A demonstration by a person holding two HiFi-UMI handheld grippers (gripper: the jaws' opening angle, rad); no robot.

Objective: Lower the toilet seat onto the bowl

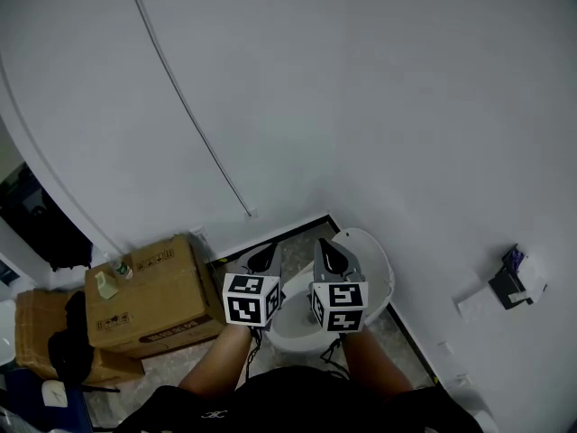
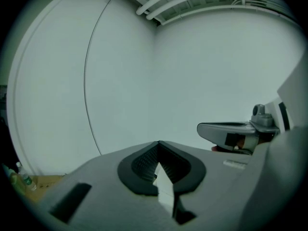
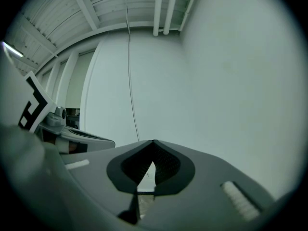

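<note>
In the head view a white toilet sits in the room's corner. Its bowl (image 1: 293,330) lies below my hands, and the white seat (image 1: 377,273) curves up along the bowl's far right side, toward the wall. Both grippers are held above the bowl, pointing at the corner. The left gripper (image 1: 261,258) is shut with nothing between its tips, which meet in the left gripper view (image 2: 159,142). To its right, the right gripper (image 1: 329,254) is also shut and empty, its tips meeting in the right gripper view (image 3: 154,141). Neither gripper touches the seat.
Cardboard boxes (image 1: 153,291) stand left of the toilet, with a small bottle (image 1: 120,266) on top and a dark item (image 1: 68,345) draped over them. A paper holder (image 1: 514,278) hangs on the right wall. A thin cable (image 1: 189,106) runs down the back wall.
</note>
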